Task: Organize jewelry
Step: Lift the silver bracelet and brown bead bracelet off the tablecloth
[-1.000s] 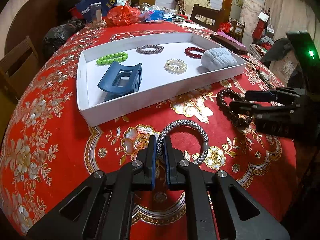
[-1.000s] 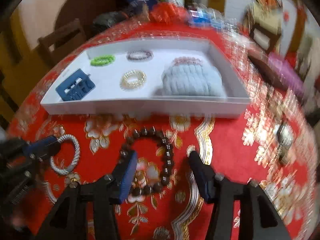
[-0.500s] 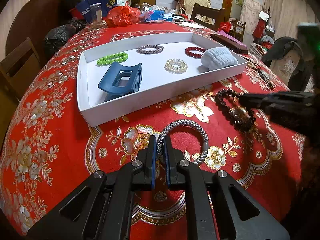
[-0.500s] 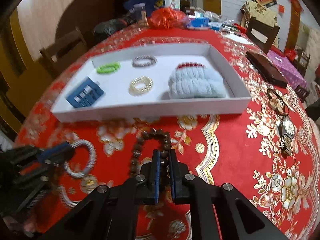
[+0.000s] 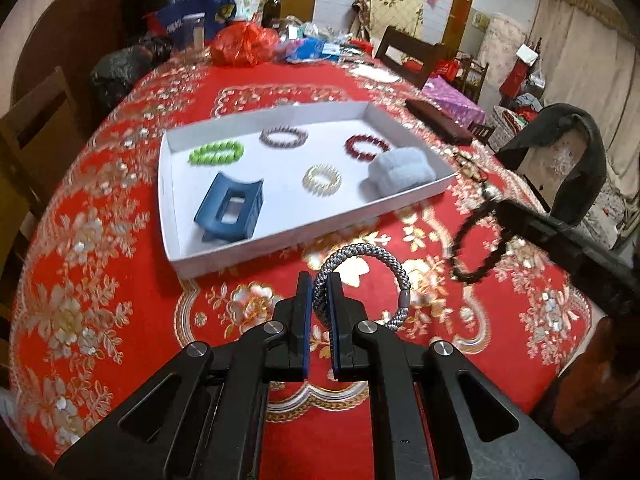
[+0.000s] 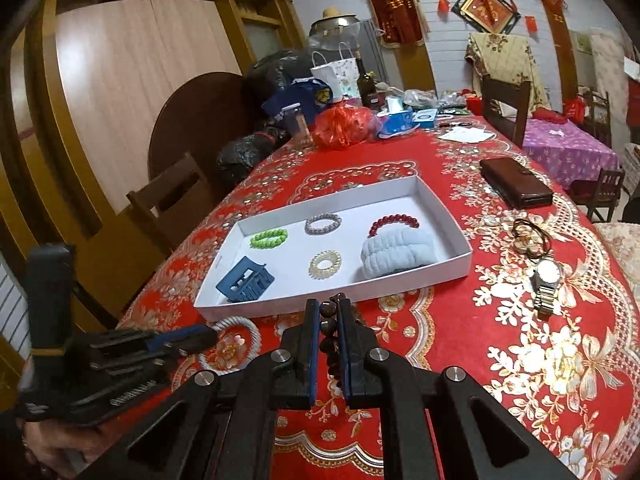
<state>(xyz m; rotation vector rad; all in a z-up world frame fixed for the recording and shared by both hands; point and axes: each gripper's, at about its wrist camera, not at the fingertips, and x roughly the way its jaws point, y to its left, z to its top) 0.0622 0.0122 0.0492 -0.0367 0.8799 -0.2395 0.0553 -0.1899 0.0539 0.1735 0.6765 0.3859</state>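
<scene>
While the left gripper (image 5: pixel 319 284) pinches one side of a grey braided hair tie (image 5: pixel 362 280) between its fingertips, the rest of the loop stands up ahead of the fingers and curves off to their right, clear of the red tablecloth (image 5: pixel 120 272). The right gripper (image 6: pixel 328 310) is clamped on a dark bead bracelet (image 6: pixel 328 326), whose beads run down the narrow gap between its fingers. Just beyond both sets of fingers sits a white tray (image 6: pixel 340 300) with a blue hair clip (image 5: pixel 230 210) inside.
</scene>
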